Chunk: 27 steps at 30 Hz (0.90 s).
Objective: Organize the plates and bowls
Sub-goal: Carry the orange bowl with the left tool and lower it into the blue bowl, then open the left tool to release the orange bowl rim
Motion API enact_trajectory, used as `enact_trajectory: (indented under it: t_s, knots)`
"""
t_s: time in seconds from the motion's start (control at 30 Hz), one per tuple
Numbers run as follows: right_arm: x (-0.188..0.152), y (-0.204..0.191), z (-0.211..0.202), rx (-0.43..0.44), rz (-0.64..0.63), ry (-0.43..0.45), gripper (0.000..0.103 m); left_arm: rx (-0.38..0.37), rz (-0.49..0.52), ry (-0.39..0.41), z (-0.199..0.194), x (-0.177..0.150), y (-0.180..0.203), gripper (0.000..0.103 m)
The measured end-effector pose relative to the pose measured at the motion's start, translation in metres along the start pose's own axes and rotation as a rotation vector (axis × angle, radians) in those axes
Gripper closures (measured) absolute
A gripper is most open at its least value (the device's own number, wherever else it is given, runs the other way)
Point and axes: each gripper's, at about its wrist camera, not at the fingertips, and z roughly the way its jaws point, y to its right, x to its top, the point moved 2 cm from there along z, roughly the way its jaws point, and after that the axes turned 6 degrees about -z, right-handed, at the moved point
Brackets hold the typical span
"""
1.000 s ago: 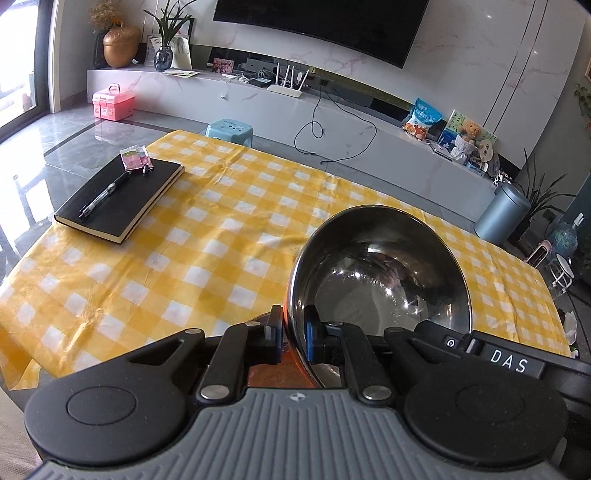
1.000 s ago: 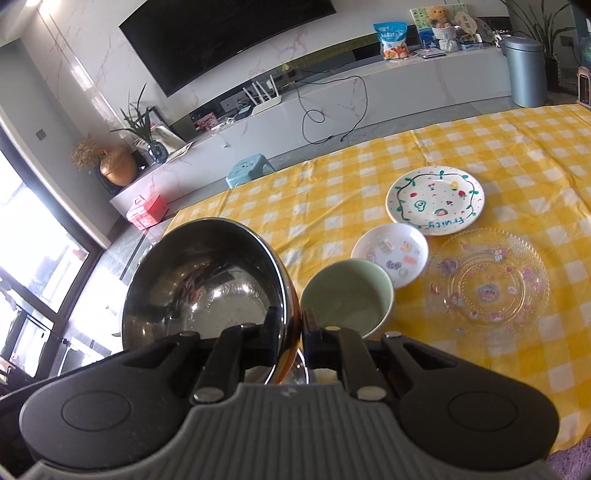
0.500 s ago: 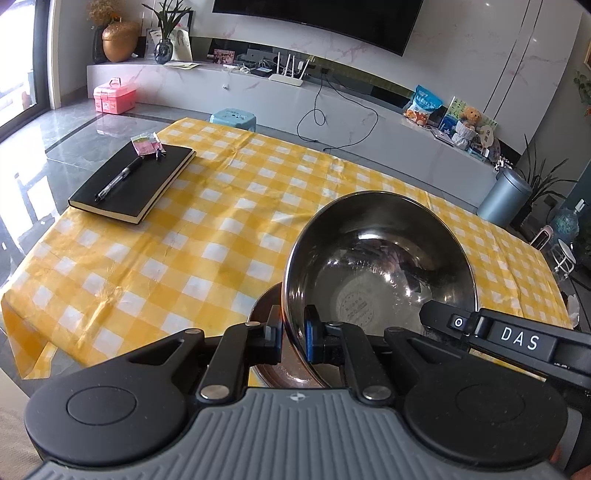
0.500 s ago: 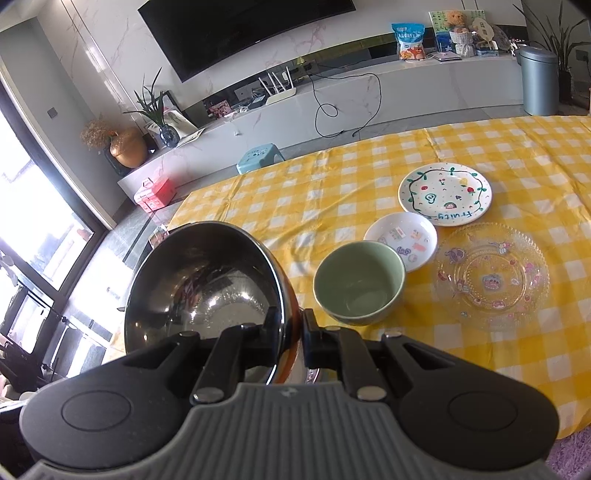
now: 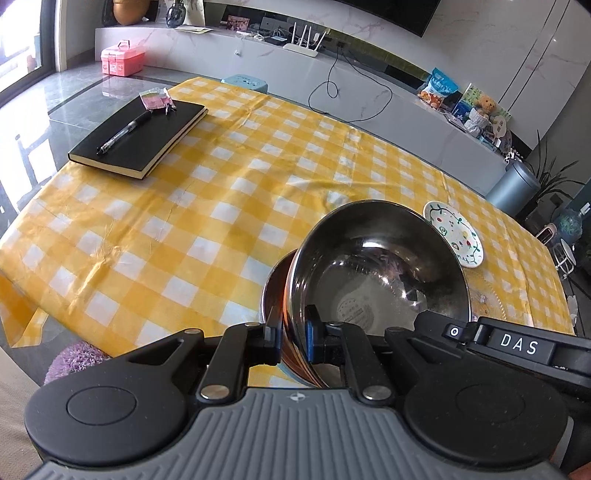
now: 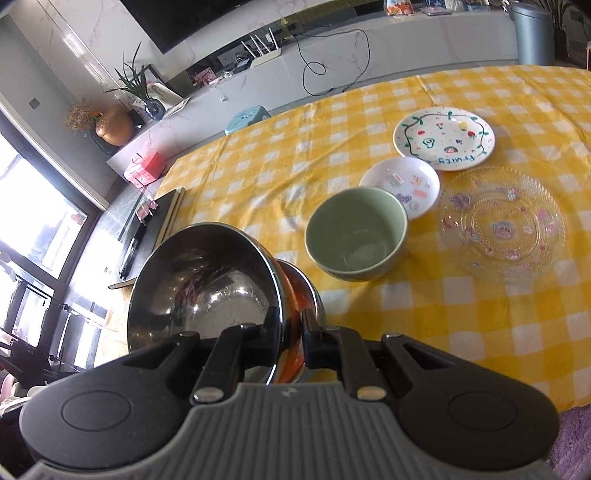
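Clamping steel bowl rim: left gripper, right gripper; bowl empty, second bowl beneath.

Home living room: wall-mounted TV above long marble media console, router, potted plant, snack bags, yellow checked tablecloth on the surface.

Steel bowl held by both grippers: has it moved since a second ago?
Yes. The steel bowl has come down toward the yellow checked tablecloth, nearing a second steel bowl beneath it, beside the green bowl.
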Motion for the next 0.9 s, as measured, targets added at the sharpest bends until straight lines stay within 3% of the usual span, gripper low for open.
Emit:
enact_trajectory:
  t_s: [0.47,0.63,0.9]
  knots:
    - [0.002,0.003,0.018,-0.004,0.046,-0.046,0.092,0.017,-0.051,-0.022,0.011,0.006,-0.003,0.09]
    - [0.002,0.003,0.02,-0.015,0.042,-0.049,0.088,0.037,-0.047,-0.022,0.013,0.009,0.0,0.084]
    - [0.005,0.006,0.021,0.009,0.063,-0.049,0.082,0.045,-0.056,-0.009,0.012,0.012,-0.002,0.083]
